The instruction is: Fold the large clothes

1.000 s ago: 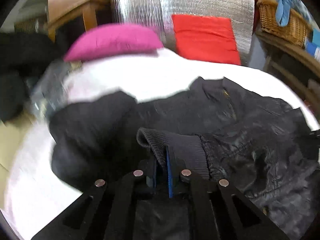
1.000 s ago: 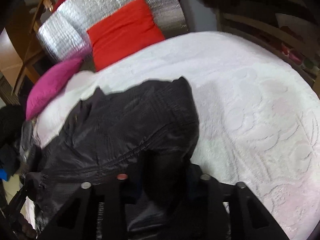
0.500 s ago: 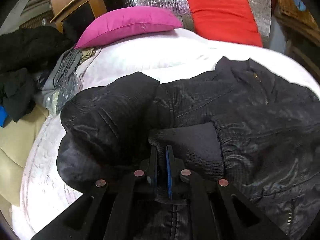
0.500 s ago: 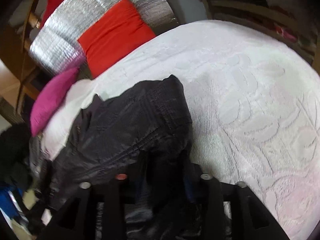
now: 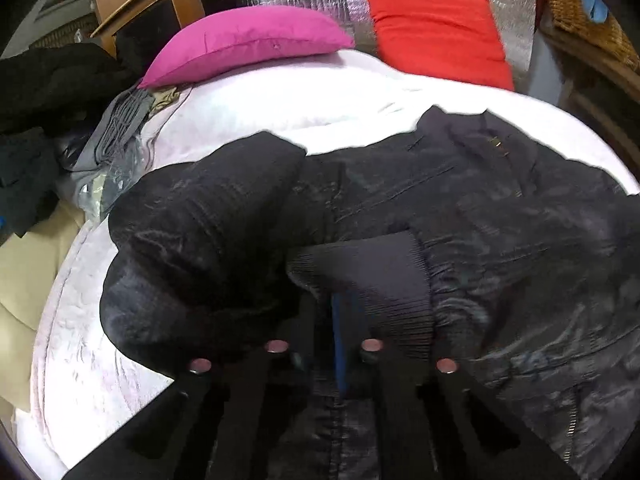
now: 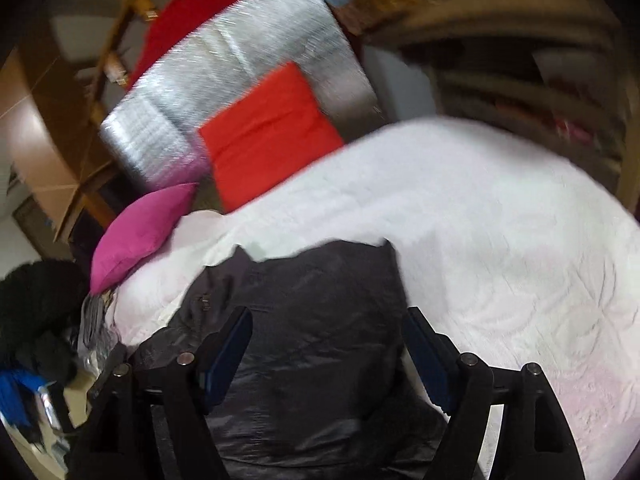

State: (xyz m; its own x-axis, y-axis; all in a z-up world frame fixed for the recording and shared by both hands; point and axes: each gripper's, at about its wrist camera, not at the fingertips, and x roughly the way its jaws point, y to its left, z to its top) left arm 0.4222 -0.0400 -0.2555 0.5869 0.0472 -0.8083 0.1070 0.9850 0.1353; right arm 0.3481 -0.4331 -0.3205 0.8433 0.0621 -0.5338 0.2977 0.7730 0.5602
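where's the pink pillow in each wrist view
Left wrist view: the pink pillow lies at top centre-left, at the far edge of the white bedspread, left of the red cushion.
Right wrist view: the pink pillow sits at mid-left, below and left of the red cushion.
Shared landmark: the red cushion leaning on the silver foil panel.

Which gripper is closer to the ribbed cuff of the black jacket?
Left. The left gripper is shut on the ribbed cuff. The right gripper, jaws just opened, hovers over another part of the black jacket; no cuff shows there.
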